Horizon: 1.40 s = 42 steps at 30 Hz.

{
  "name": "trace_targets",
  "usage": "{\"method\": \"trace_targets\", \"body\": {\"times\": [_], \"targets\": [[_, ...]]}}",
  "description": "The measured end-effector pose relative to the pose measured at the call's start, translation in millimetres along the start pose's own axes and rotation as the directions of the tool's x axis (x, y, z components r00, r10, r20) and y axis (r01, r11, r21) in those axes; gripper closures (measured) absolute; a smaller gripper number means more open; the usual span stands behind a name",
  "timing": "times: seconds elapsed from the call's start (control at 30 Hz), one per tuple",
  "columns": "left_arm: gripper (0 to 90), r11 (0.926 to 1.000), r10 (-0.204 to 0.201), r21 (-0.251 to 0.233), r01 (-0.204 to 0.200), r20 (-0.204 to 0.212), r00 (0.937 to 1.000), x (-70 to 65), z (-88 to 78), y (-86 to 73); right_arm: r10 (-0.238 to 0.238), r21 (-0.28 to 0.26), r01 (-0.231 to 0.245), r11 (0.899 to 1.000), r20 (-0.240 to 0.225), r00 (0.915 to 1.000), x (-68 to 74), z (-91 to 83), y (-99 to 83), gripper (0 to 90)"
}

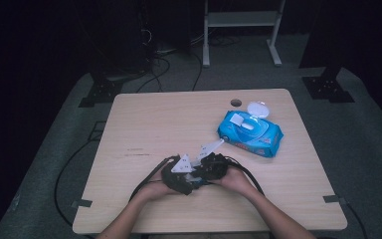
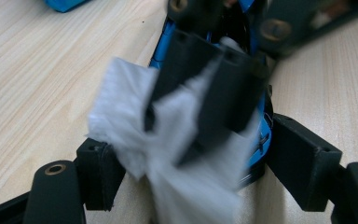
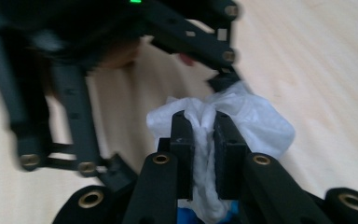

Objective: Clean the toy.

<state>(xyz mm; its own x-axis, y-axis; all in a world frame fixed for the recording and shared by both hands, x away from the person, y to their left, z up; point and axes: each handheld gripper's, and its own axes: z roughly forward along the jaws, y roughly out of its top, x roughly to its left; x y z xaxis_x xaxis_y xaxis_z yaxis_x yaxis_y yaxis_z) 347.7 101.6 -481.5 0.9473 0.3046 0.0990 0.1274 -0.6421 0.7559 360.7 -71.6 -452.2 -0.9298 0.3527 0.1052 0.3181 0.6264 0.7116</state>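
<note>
Near the tabletop's [image 1: 144, 119] 6 o'clock edge, the right gripper [image 3: 204, 135] is clamped on a white wipe [image 3: 256, 121]. The left gripper [image 2: 186, 172] stands part open around it, pads clear; the wipe pack [image 1: 251, 132] lies at 2 o'clock.

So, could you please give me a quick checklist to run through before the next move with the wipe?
1. Right gripper clamped on the wipe: ok.
2. Left gripper open around it, jaws wide apart: ok.
3. Wipe free of the blue pack: ok, pack lies apart.
4. Pack lid closed: not ok, flipped open.
5. Bare table ahead to spread it: ok.
6. Wipe unfolded: not ok, bunched.
</note>
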Motion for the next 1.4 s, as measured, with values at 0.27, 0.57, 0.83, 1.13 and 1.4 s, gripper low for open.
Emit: {"method": "trace_targets", "body": {"times": [0.27, 0.57, 0.83, 1.13, 1.4], "targets": [[25.1, 1.0, 0.002, 0.003, -0.002, -0.007, 1.0, -0.3, -0.4, 0.1, 0.021, -0.011, -0.02, 1.0, 0.056, 0.9982, -9.3, -39.6, -19.4, 80.2], [25.1, 1.0, -0.002, 0.002, 0.002, -0.005, 1.0, 0.1, -0.5, -0.2, 0.034, 0.021, -0.038, 0.999, 0.148, 0.9884, -13.1, -76.8, -53.6, 79.2], [25.1, 1.0, 0.003, 0.008, -0.002, -0.009, 1.0, -0.2, -0.8, 0.1, 0.012, -0.054, 0.0, 0.999, 0.217, 0.9762, -6.8, -84.8, -58.5, 57.0], [24.9, 0.9995, -0.015, 0.027, 0.015, -0.009, 0.9999, -0.1, -0.3, 2.8, 0.075, -0.091, -0.062, 0.994, 0.148, 0.986, -17.3, -61.8, -51.8, 75.9], [25.1, 0.9995, -0.015, 0.026, 0.015, -0.007, 0.9999, 0.5, 0.2, 2.8, 0.137, -0.071, -0.128, 0.989, 0.159, 0.9777, -33.9, -75.2, -60.2, 79.0]]}}
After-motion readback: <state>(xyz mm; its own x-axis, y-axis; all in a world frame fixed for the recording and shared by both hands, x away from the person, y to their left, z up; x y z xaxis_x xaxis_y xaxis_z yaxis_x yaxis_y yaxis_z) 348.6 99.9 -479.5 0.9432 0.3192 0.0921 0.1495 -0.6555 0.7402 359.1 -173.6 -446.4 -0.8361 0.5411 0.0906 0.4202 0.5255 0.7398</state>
